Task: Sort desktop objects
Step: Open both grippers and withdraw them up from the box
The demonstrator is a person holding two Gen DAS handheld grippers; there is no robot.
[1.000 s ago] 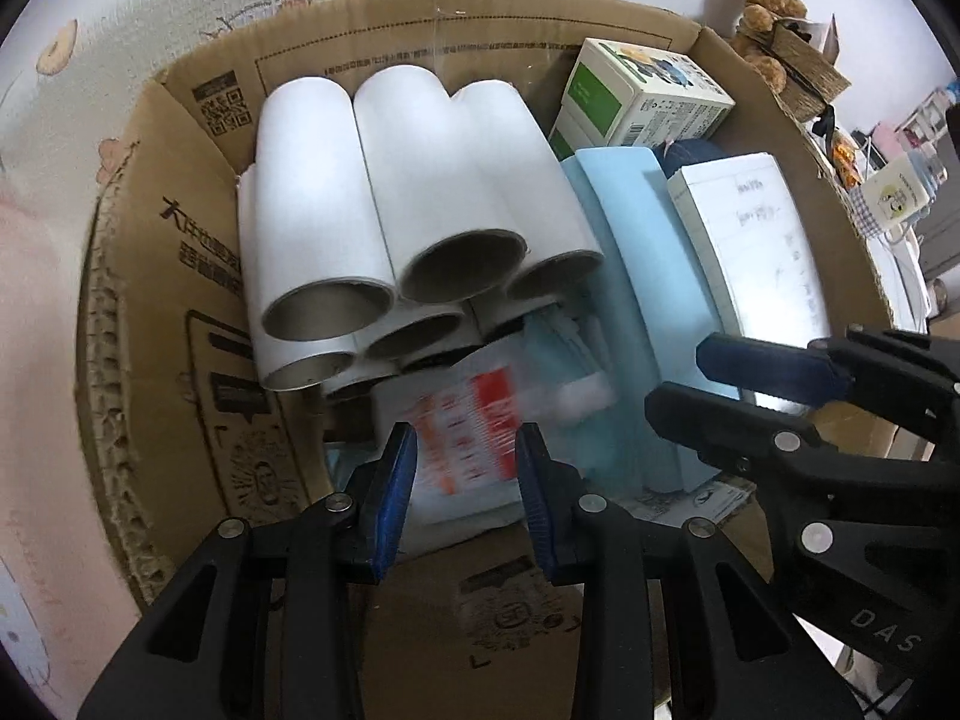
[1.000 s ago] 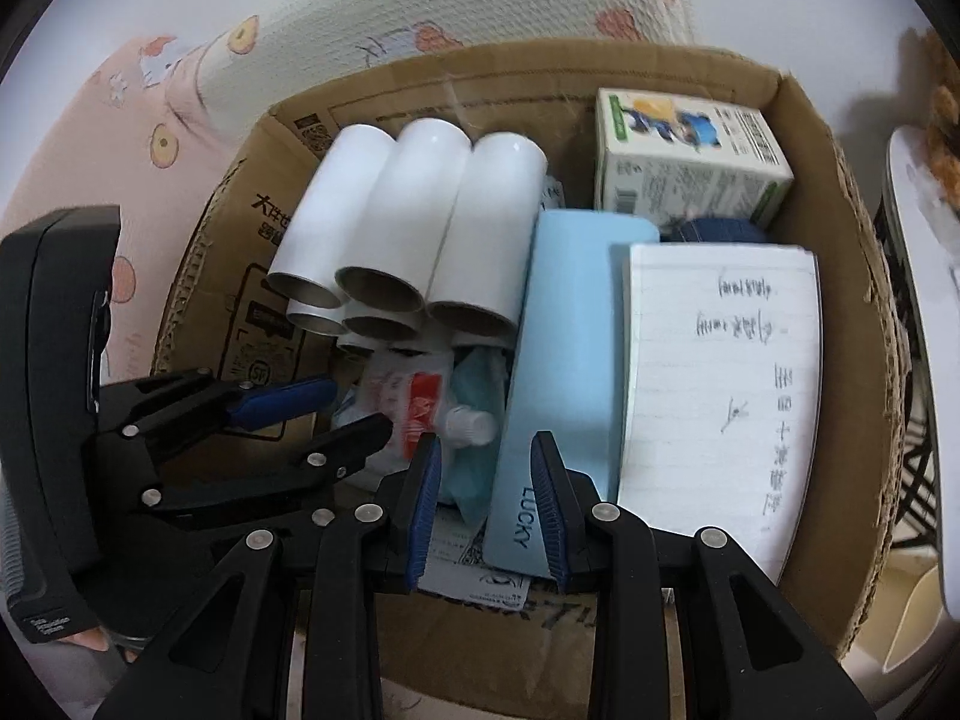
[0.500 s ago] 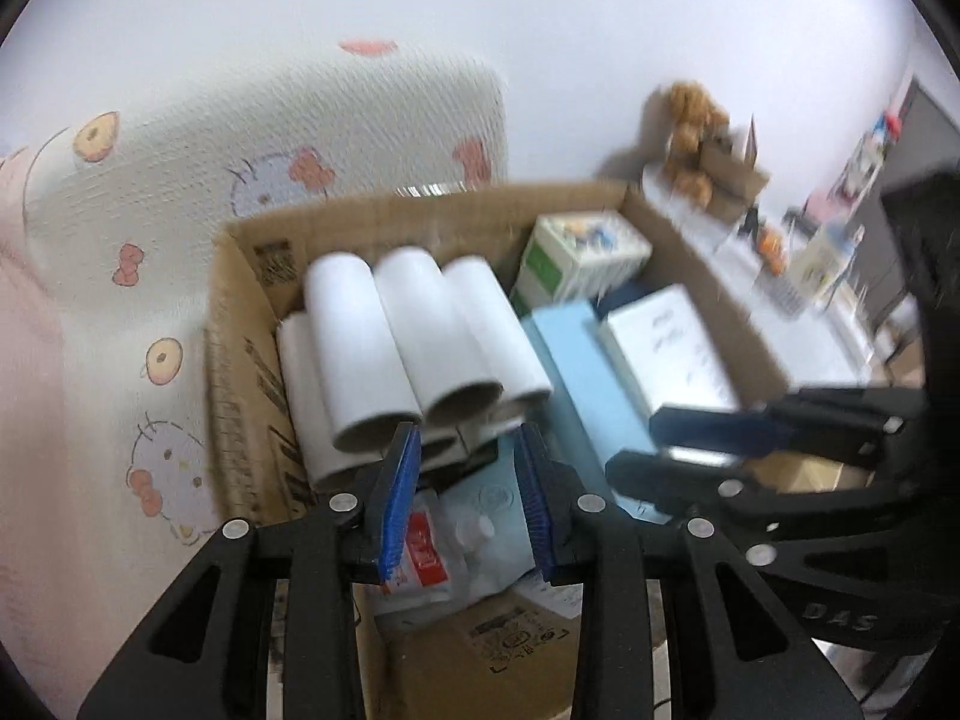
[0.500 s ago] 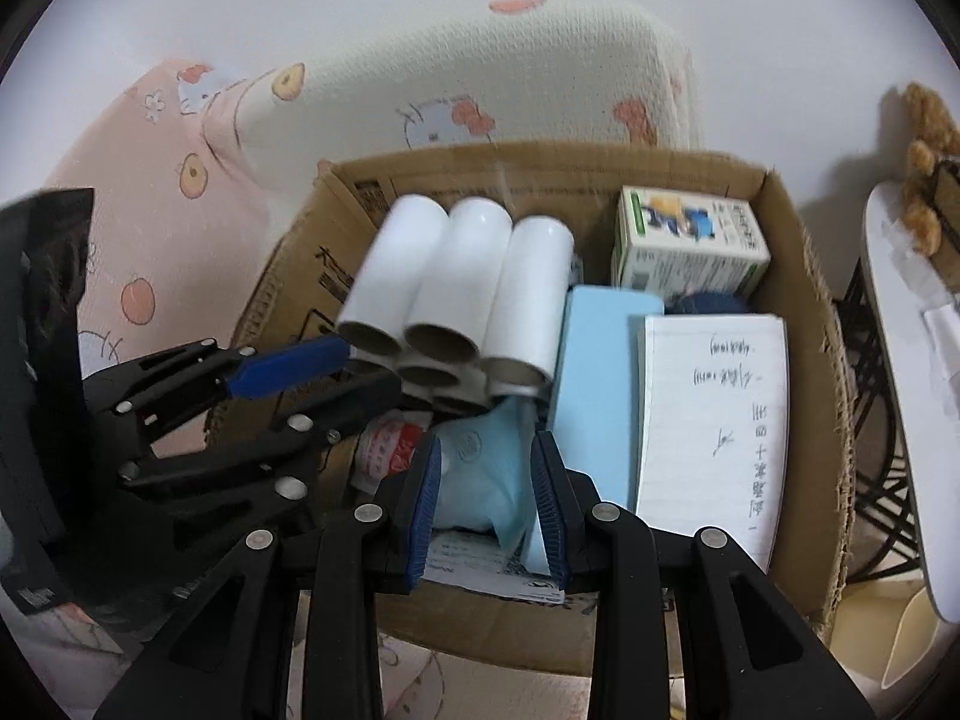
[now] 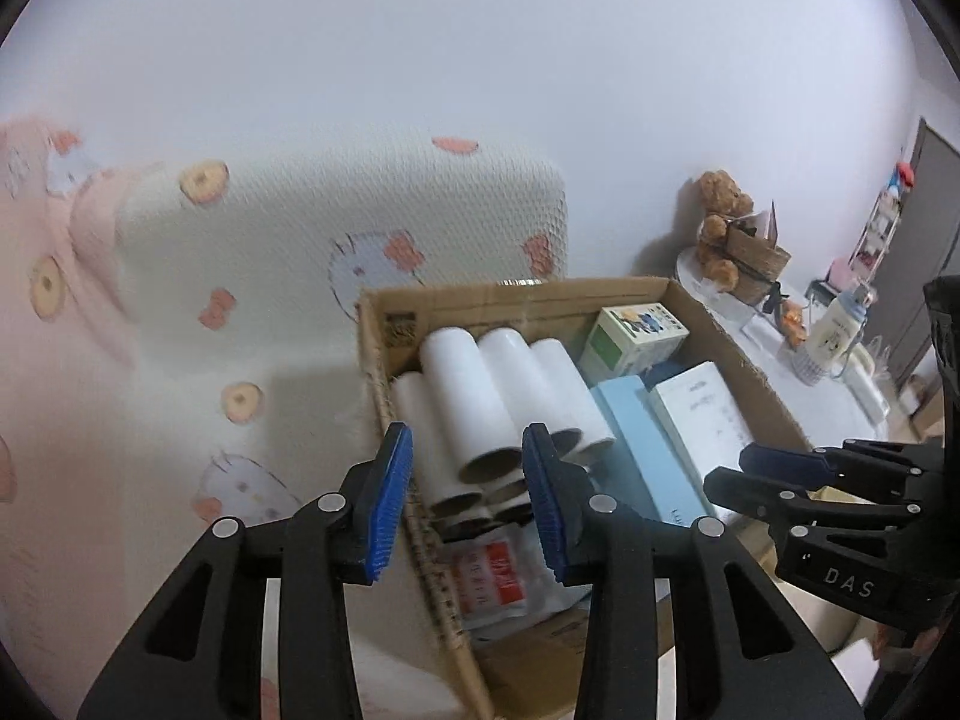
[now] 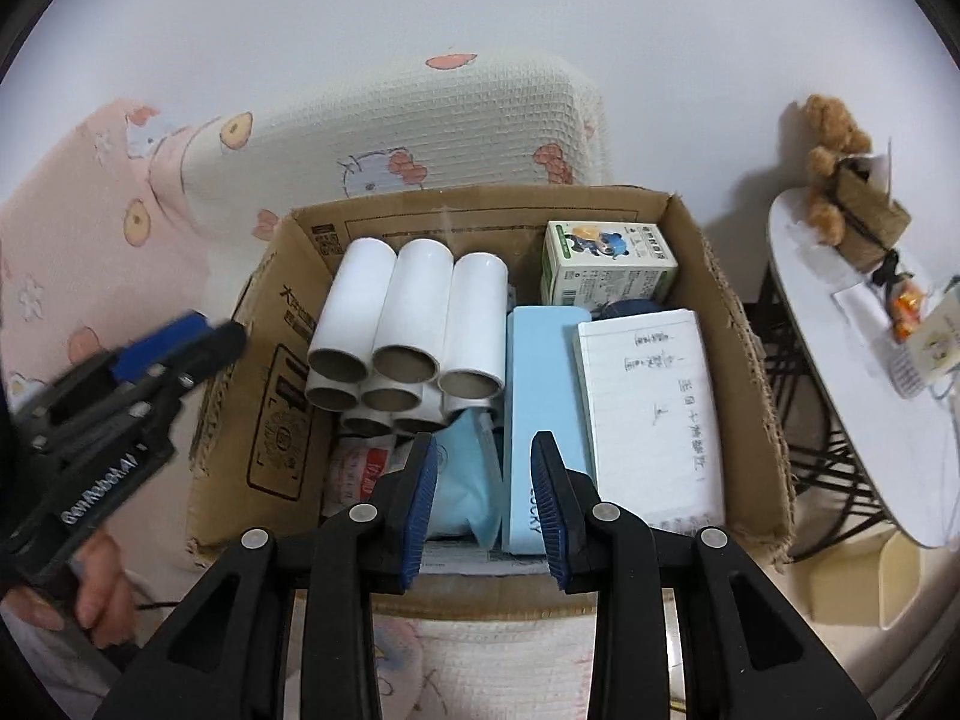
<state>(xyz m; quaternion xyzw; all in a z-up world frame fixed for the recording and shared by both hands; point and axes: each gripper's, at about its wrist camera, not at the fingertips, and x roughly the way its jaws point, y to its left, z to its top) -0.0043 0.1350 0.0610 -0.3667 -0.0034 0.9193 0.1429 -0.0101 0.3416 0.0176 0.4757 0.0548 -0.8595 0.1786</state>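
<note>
A cardboard box [image 6: 747,348] on a bed holds several white paper rolls [image 6: 414,312], a light blue box marked LUCKY [image 6: 543,372], a lined notepad [image 6: 651,396], a green and white carton [image 6: 606,267], a blue pouch [image 6: 465,480] and a red-printed packet [image 6: 360,468]. My right gripper [image 6: 483,501] is open and empty above the box's near edge. My left gripper [image 5: 468,501] is open and empty, above the box's left wall [image 5: 384,396]; it also shows at the left of the right wrist view [image 6: 180,339].
The box rests on a pink and white cartoon-print blanket [image 6: 456,114]. A white side table [image 6: 852,396] at the right carries a teddy bear [image 6: 831,162] in a basket and small items. A white wall stands behind.
Both grippers have pulled back and up from inside the box, so the whole box now shows. The left gripper has shifted left over the box's wall. Both stayed open and empty.
</note>
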